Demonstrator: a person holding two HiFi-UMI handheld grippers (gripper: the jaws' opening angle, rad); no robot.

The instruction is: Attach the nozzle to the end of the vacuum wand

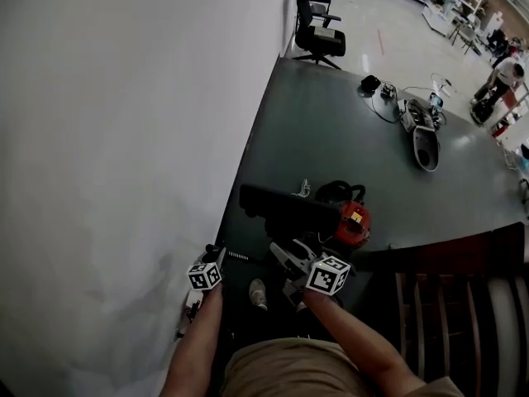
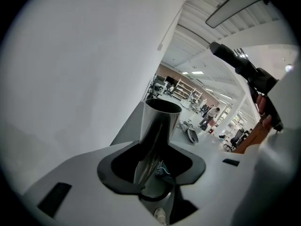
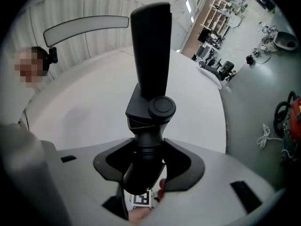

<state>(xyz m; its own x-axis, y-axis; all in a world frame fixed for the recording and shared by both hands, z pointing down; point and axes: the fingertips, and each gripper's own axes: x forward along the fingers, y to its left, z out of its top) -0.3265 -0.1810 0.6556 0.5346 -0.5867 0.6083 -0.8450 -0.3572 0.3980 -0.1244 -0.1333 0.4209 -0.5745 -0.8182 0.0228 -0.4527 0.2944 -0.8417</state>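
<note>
Wall (image 1: pixel 124 139): a plain white face fills your whole left side. Its foot runs diagonally from the far office chair (image 1: pixel 318 31) down to your left gripper (image 2: pixel 155 168), so there is no room to swing left.
Floor (image 1: pixel 347 131): the dark grey area is bounded by the wall on the left and by paler floor beyond its far and right edges. The widest open stretch lies between the canister and the office chair.
Wooden chair (image 1: pixel 450 304): its slatted back stands close on your right, and its top rail ends near the canister.
Vacuum canister (image 1: pixel 354 223): the red and black body is on the floor just ahead of your right gripper (image 3: pixel 148 166). A white cord (image 3: pixel 264 136) lies loose beside it.
Far clutter: a pale oblong housing (image 1: pixel 425 145) and black cables (image 1: pixel 382 99) lie well apart from you, near the far edge of the floor.
Nozzle (image 3: pixel 150 55): your right gripper is clamped on its round black neck, with the jaws at a medium spread. The flat head stands up and away from the jaws.
Vacuum wand (image 2: pixel 157 124): your left gripper's jaws are closed narrowly on the chrome tube. Its open end points away, next to the wall.
Wand and nozzle: they are apart. In the left gripper view the nozzle is up to the right of the wand's open end.
</note>
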